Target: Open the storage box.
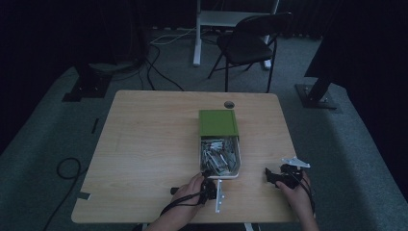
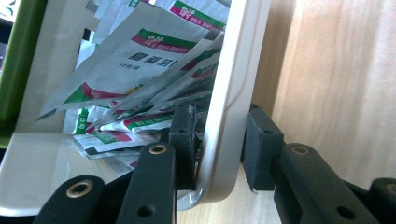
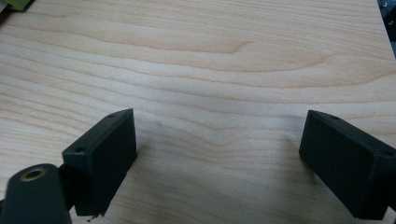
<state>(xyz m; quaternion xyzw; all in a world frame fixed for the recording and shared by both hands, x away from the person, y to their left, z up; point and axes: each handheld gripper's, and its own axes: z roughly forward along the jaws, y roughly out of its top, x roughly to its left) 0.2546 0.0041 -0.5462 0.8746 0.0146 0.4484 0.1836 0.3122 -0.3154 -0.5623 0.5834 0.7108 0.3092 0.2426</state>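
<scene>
A: Where does the thing being worked on sit?

B: A shallow white plastic box with a green sliding lid lies right of centre on the pale wooden surface. The lid covers the far half. The near half is open and packed with small white paper sachets printed in green and red.

A: What holds it?

B: The left claw is closed on the box's near rim, close to a rounded corner. One black pad sits inside against the wall, and the other presses from outside. The right claw hangs wide open over bare wood, gripping nothing, just right of the box in the high view.

A: How will the box handle?

B: It looks light and stiff, with a smooth, glossy wall that could slip between the pads. A pinch on one rim invites the box to pivot. A slow slide along the surface seems safer than a lift. The sachets are loose, thin and floppy, leaning against the wall, so a tilt would likely spill them.

A: And room to move?

B: The near edge of the surface lies close behind the box, so there is little space for pulling. There is broad bare wood to the left, and a narrower strip to the right. A small round cable hole sits just beyond the lid.
</scene>
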